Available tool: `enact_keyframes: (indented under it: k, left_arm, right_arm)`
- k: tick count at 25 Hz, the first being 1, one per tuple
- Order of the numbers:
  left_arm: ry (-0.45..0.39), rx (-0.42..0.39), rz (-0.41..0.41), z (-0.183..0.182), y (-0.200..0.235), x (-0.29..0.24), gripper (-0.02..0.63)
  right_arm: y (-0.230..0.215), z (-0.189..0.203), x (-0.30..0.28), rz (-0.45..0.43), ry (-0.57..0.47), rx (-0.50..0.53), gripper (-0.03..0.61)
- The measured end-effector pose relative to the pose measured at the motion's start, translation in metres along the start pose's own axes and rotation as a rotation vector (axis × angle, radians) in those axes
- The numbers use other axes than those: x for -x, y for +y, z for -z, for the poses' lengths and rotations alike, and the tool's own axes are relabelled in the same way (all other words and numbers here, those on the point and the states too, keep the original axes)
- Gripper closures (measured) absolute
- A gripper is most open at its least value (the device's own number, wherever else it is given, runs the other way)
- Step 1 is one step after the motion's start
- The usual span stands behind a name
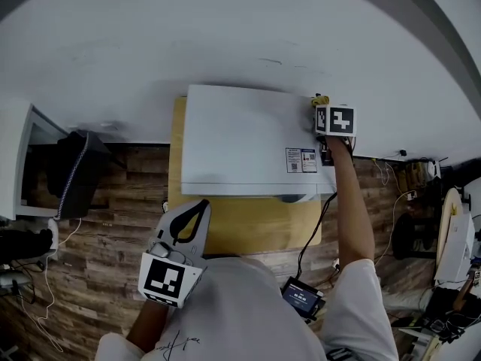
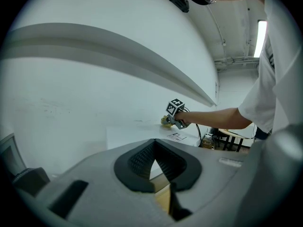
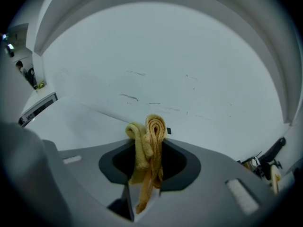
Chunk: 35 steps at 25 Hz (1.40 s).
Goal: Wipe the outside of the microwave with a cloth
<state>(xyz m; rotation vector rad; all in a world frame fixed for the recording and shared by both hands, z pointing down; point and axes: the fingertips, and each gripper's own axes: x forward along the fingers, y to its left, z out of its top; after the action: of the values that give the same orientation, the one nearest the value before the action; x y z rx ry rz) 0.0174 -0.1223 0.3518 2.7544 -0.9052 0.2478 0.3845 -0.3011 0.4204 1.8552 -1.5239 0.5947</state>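
The right tool [image 3: 150,150] pinches a bunched yellow cloth [image 3: 151,129] between its jaws. In the head view it sits at upper right, with the cloth at the far right corner of the white microwave's [image 1: 240,141] top, close to the white wall [image 1: 225,36]. The microwave stands on a light wooden desk [image 1: 248,232] at the middle of the frame. The left tool [image 1: 197,210], at lower left of centre, has its jaws pressed together on nothing, near the desk's front edge and apart from the microwave.
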Motion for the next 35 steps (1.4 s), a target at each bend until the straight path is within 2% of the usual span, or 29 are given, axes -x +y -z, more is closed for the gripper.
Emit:
enact_keyframes:
  k: [12, 30, 35]
  left_arm:
    - [-0.011, 0.015, -0.010, 0.004, 0.003, 0.004, 0.624]
    - [-0.031, 0.023, -0.047, 0.005, 0.011, 0.021, 0.624]
    - [-0.035, 0.036, -0.065, 0.005, 0.017, 0.026, 0.624]
  right_arm:
    - [0.042, -0.006, 0.005, -0.050, -0.015, 0.010, 0.454]
    - [0.136, -0.029, 0.010, -0.212, -0.047, 0.030, 0.454]
    - [0.164, -0.036, 0.010, -0.253, -0.052, 0.070, 0.454]
